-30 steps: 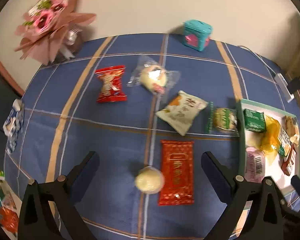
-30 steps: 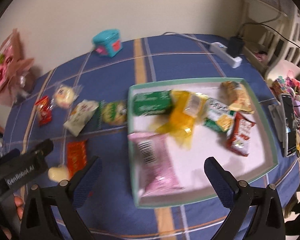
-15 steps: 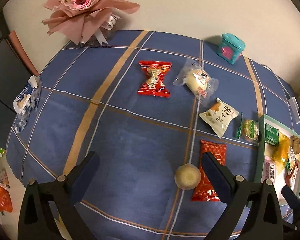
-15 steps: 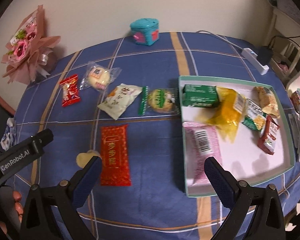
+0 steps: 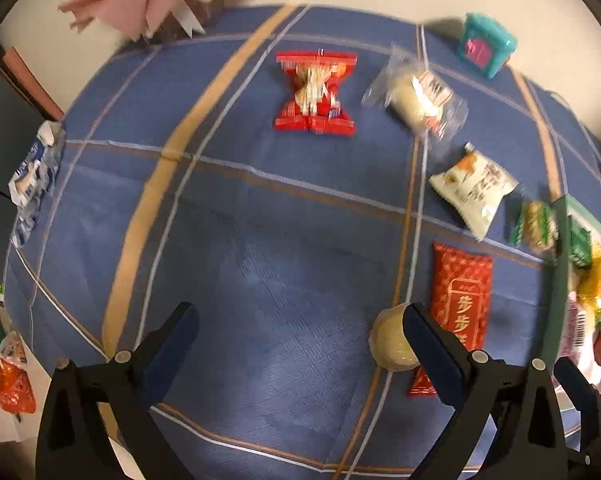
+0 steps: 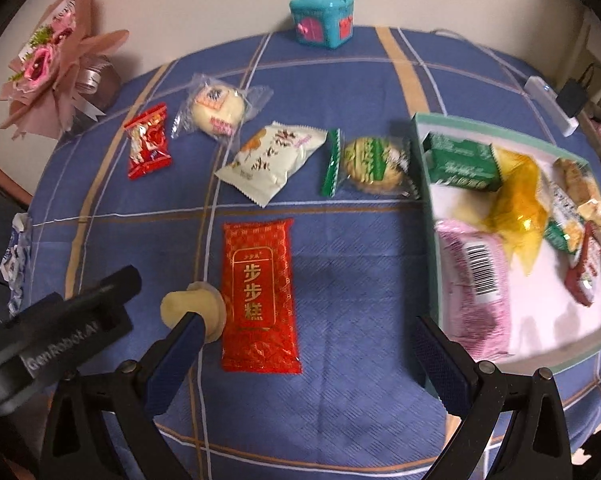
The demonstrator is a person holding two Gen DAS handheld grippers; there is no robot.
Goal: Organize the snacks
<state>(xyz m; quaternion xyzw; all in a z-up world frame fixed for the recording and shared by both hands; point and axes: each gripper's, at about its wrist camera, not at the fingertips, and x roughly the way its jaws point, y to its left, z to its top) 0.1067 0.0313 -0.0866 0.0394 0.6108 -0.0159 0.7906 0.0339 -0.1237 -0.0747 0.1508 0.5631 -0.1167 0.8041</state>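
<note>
Loose snacks lie on the blue checked tablecloth: a red candy packet (image 5: 314, 94), a clear-wrapped bun (image 5: 416, 98), a white packet (image 6: 272, 162), a green-wrapped cookie (image 6: 370, 164), a long red packet (image 6: 260, 292) and a round pale bun (image 6: 192, 304). The green-rimmed tray (image 6: 540, 304) at the right holds several snacks. My left gripper (image 5: 300, 316) is open over bare cloth, its right finger in front of the round pale bun (image 5: 392, 340). My right gripper (image 6: 308, 324) is open above the near end of the long red packet. The left gripper's body (image 6: 60, 344) shows beside it.
A teal box (image 6: 322, 18) stands at the far table edge by the wall. A pink bouquet (image 6: 56, 64) sits at the back left. A blue-white packet (image 5: 34, 168) lies at the left edge. A white power strip (image 6: 550, 102) lies behind the tray.
The right gripper has swung left from over the tray to over the long red packet. The left gripper has shifted left, so the round bun now sits behind its right finger.
</note>
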